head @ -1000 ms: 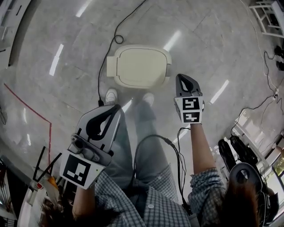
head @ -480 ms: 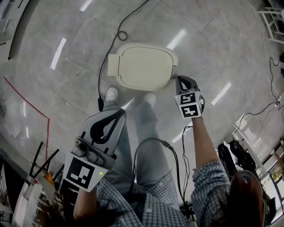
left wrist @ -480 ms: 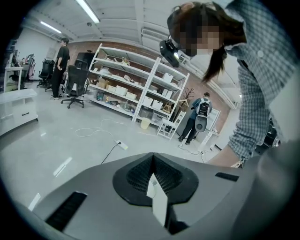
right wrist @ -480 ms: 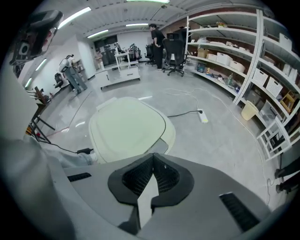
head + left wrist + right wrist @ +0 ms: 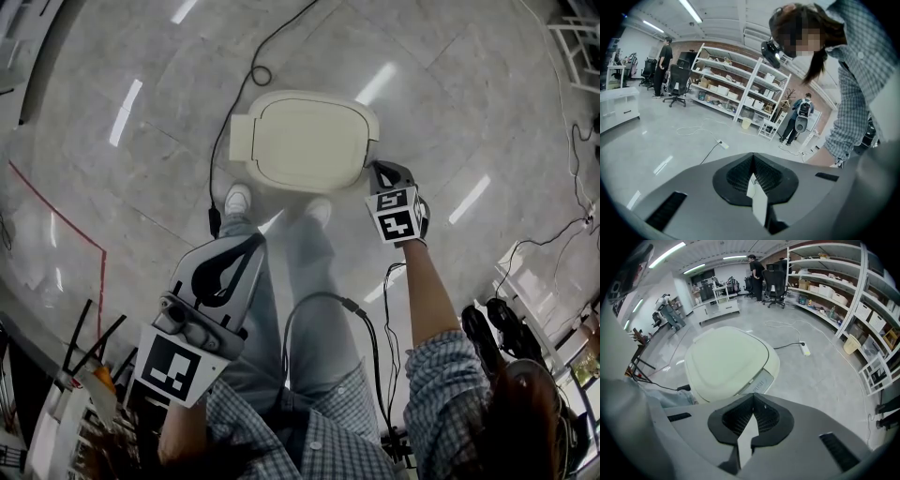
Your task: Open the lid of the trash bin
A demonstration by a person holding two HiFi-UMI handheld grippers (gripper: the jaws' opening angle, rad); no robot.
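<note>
A cream trash bin (image 5: 302,141) stands on the floor ahead of the person's feet, its flat lid (image 5: 724,363) down. My right gripper (image 5: 379,170) is shut and empty, with its tips right beside the bin's right front corner, next to the grey panel strip (image 5: 761,382). I cannot tell whether the tips touch the bin. My left gripper (image 5: 240,246) is shut with nothing in it, held back over the person's left leg, well short of the bin. In the left gripper view that gripper (image 5: 752,161) points up into the room, away from the bin.
A black cable (image 5: 236,94) loops on the floor past the bin's left side. Another cable (image 5: 370,328) hangs by the person's legs. Red floor tape (image 5: 56,220) runs at the left. Shelving (image 5: 834,296), office chairs (image 5: 774,287) and people stand farther off.
My right gripper has moved forward and down to the bin's right front corner. The left gripper has barely shifted. The bin sits slightly closer in the head view.
</note>
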